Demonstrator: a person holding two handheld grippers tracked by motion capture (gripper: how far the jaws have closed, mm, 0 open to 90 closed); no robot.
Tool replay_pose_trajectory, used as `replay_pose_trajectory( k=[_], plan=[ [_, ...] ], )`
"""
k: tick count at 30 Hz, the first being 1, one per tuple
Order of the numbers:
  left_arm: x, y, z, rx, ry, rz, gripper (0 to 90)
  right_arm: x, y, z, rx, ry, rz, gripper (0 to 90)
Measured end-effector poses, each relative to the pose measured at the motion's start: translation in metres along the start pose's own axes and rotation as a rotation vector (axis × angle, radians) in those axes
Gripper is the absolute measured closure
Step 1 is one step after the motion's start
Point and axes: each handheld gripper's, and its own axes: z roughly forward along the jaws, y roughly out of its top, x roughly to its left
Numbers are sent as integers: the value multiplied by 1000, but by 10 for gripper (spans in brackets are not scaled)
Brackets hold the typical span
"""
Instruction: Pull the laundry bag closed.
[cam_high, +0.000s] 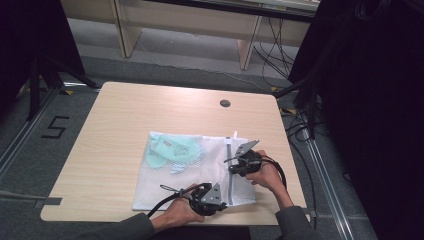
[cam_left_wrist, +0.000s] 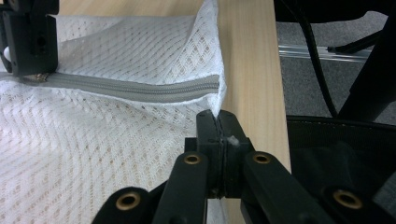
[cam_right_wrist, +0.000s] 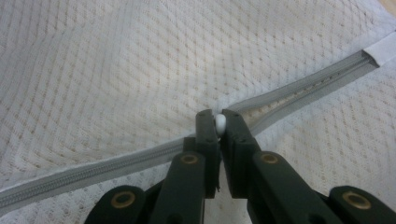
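Item: white mesh laundry bag (cam_high: 195, 172), flat on the tabletop (cam_high: 115, 125), garments inside. Our left tongs (cam_left_wrist: 218, 122) pinch its near corner; our right tongs (cam_right_wrist: 219, 122) clamp the zipper pull (cam_right_wrist: 220, 123). We judge the zipper (cam_right_wrist: 116, 163) partly run, remainder unzipped.

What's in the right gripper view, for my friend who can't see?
The right gripper has its black fingers shut on the small white zipper pull of a white mesh laundry bag. The bag's grey zipper is open beyond the pull.
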Motion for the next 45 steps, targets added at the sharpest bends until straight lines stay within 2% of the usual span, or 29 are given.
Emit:
replay_pose_trajectory(
  k=[4, 6, 9, 10, 11, 13, 14, 17, 19, 20, 26, 32, 34, 37, 40, 43, 45],
  plan=[
    [1, 0, -1, -2, -1, 0, 891, -1, -1, 1, 3, 1, 27, 866],
    [0, 0, -1, -8, 0, -12, 891, -1, -1, 2, -11, -3, 35, 867],
    [-2, -1, 1, 8, -5, 3, 891, -5, 0, -1, 1, -25, 26, 866],
    [-3, -1, 2, 16, -4, 14, 891, -5, 0, 0, -9, -23, 43, 866],
    [-3, -2, 2, 25, -6, 25, 891, -7, 0, 0, -14, -29, 33, 867],
    [-4, -2, 4, 12, -14, 5, 890, -9, 0, -1, 1, -31, 30, 867],
    [-4, -2, 4, 12, -13, 13, 891, -10, 0, -1, 4, -36, 30, 867],
    [-3, -2, 3, 12, -15, -6, 890, -11, 0, 0, 7, -43, 27, 866],
    [-1, -1, 2, 14, -15, 11, 890, -11, 1, 1, 5, -36, 29, 866],
    [-2, -2, 2, 15, -17, -9, 890, -12, 1, 1, 8, -34, 23, 867],
    [-2, -1, 1, 12, -6, -6, 891, -14, 1, 3, 4, -33, 46, 867],
    [-4, -3, 2, 11, -3, -6, 891, -19, 3, 5, -2, -45, 43, 866],
    [-3, -2, 1, 17, -7, -9, 890, -20, 3, 6, -9, -42, 59, 866],
    [-3, -2, 1, 9, -10, -22, 890, -23, 4, 7, -1, -47, 45, 867],
    [-6, -2, 1, 12, -10, -16, 890, -24, 6, 9, 1, -53, 52, 866],
    [-5, -2, 1, 8, -10, -20, 890, -27, 9, 9, 4, -60, 36, 866],
    [-4, -2, 0, 6, -4, -24, 890, -28, 9, 10, -2, -61, 48, 866]
  ],
)
